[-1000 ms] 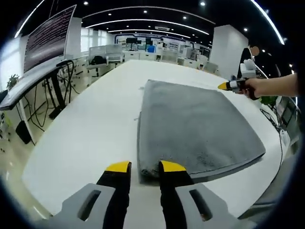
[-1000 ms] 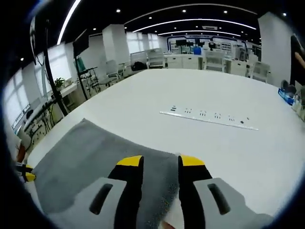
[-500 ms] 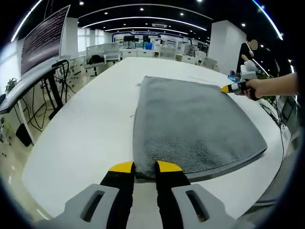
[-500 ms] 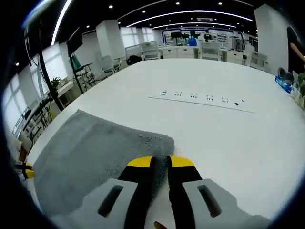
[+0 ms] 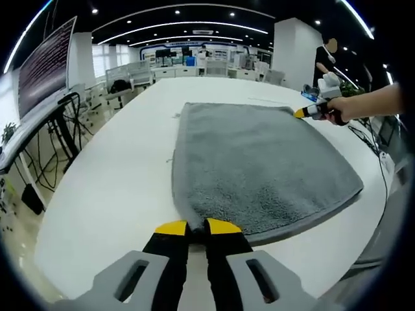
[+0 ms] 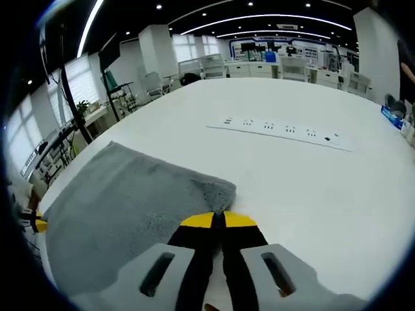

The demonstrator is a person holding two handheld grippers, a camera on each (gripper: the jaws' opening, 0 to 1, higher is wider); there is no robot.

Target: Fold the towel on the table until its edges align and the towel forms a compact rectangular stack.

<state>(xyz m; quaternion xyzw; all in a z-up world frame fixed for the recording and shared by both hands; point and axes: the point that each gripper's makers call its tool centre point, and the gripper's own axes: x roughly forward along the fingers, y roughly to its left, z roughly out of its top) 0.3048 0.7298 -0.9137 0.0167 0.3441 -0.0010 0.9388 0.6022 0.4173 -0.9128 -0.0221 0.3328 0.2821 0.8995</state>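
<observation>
Both grippers have closed since a second ago: the left gripper (image 5: 197, 227), whose yellow-tipped jaws stood apart over the near corner of the grey towel (image 5: 259, 162), now has them drawn together and pinching that corner, and the right gripper (image 6: 217, 220), whose jaws were spread across the towel's edge, now has them pressed together on the corner of the towel (image 6: 123, 207) nearest it.

In the left gripper view the towel lies spread flat on the white table (image 5: 110, 175), one layer thick, its long sides running away from the camera. At the far right corner the right gripper (image 5: 306, 112) shows, held in a person's hand (image 5: 337, 110), its yellow tip touching the cloth.

In the right gripper view the pinched corner is slightly bunched and raised off the table (image 6: 311, 188). A white power strip (image 6: 279, 135) lies on the table well beyond the towel. At the left edge a yellow tip of the left gripper (image 6: 37, 225) sits at the towel's other corner.
</observation>
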